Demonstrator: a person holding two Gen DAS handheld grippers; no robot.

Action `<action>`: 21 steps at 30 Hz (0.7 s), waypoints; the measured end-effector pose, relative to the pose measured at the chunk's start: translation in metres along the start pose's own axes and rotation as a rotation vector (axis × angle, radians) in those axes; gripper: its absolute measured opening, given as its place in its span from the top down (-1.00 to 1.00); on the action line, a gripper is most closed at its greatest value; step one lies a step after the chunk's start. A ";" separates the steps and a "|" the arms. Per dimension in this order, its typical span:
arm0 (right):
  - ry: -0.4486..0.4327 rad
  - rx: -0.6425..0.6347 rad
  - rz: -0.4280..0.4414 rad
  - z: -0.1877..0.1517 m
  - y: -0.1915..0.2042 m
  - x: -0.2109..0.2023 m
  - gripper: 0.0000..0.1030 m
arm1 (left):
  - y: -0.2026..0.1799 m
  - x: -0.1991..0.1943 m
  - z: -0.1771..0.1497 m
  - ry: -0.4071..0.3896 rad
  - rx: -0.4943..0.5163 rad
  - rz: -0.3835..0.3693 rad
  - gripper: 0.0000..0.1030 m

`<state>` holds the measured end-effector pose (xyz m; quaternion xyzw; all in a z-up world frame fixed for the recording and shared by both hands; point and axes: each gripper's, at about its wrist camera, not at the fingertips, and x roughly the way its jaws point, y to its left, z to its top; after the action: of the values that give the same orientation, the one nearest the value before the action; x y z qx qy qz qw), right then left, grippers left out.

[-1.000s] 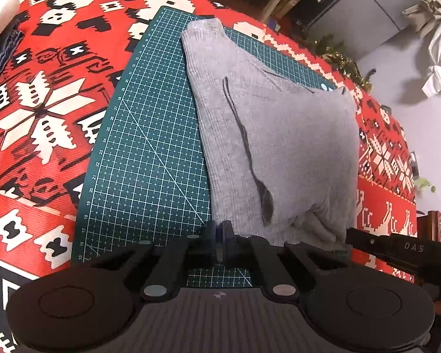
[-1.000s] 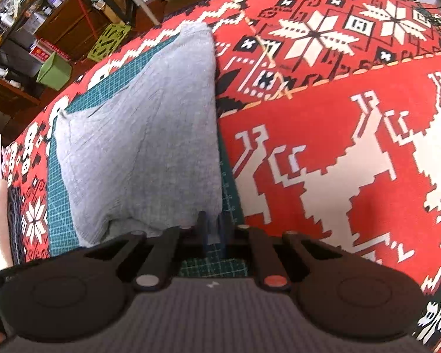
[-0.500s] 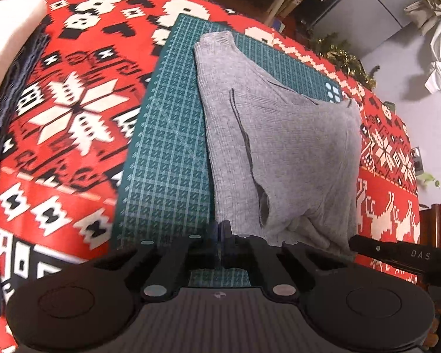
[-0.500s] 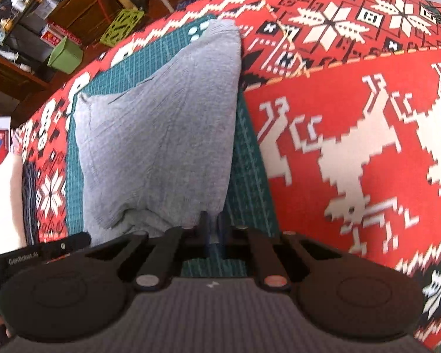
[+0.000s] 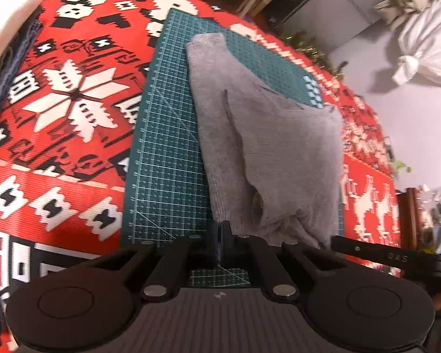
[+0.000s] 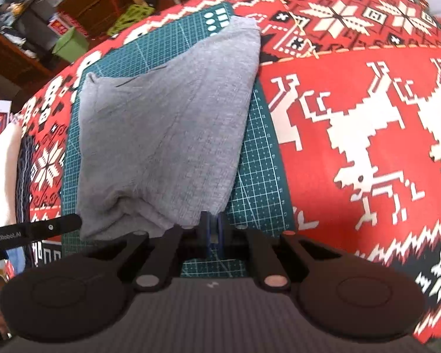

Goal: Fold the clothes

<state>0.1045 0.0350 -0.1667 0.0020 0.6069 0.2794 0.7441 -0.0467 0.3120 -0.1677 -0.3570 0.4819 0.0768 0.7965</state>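
Note:
A grey knit garment (image 5: pixel 279 147) lies partly folded on a green cutting mat (image 5: pixel 167 161); its far end tapers to a narrow strip. My left gripper (image 5: pixel 219 231) is shut on the garment's near left corner. In the right wrist view the same garment (image 6: pixel 167 135) spreads over the mat (image 6: pixel 258 170), and my right gripper (image 6: pixel 211 225) is shut on its near right corner. The near edge bunches and sags between the two grips. Each gripper's body shows at the edge of the other's view.
A red patterned tablecloth (image 5: pixel 67 117) covers the table around the mat. A stack of folded clothes (image 5: pixel 6 29), white on top of dark blue, sits at the left. Beyond the table's far edge are shelves, a green bin (image 6: pixel 73 44) and a white bag (image 5: pixel 426 47).
Both grippers stay shut on the garment's near corners and have drawn back and shifted. More of the mat and the clothes stack at the left has come into view.

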 end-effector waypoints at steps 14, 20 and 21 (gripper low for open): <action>-0.173 0.044 0.096 -0.095 -0.037 -0.027 0.90 | 0.018 -0.027 -0.082 -0.052 0.106 -0.126 0.97; -0.181 0.077 0.105 -0.132 -0.042 -0.039 0.90 | 0.021 -0.042 -0.109 -0.050 0.120 -0.117 0.97; -0.185 0.063 0.102 -0.137 -0.040 -0.042 0.90 | 0.020 -0.046 -0.112 -0.057 0.132 -0.110 0.97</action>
<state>-0.0073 -0.0623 -0.1790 0.0823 0.5432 0.2964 0.7813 -0.1595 0.2647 -0.1714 -0.3274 0.4426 0.0113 0.8348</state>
